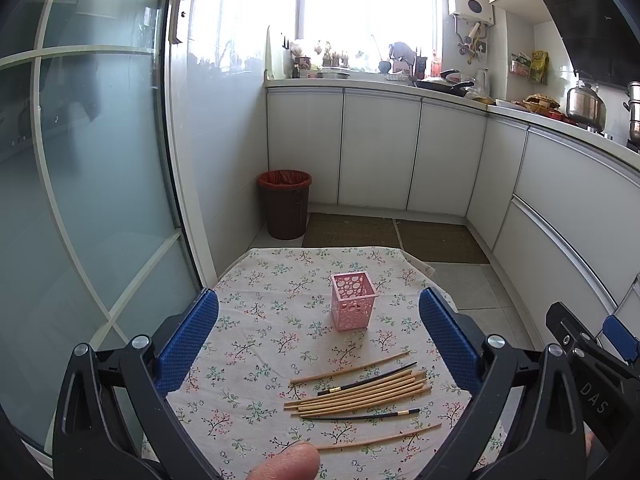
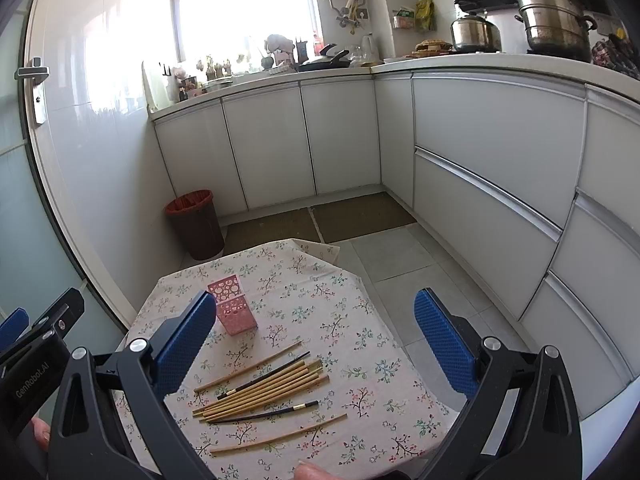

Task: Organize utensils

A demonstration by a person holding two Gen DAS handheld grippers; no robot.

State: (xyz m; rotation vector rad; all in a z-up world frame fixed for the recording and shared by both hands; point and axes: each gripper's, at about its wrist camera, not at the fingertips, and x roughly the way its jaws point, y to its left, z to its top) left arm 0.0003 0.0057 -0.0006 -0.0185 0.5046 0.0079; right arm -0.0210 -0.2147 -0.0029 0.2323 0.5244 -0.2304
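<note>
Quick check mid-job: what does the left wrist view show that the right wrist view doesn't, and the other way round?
Only the left wrist view: the frosted glass door filling its left side, and the right gripper at its right edge.

Only the right wrist view: the stacked steamer pot on the counter, and the left gripper at its left edge.

Both: the pink holder, upright and empty-looking, the loose chopsticks on the floral tablecloth, and the brown bin.

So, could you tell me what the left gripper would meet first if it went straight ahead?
Probably the pink holder, which stands centred between the open left gripper fingers; depth is unclear, so it might reach the tablecloth first.
</note>
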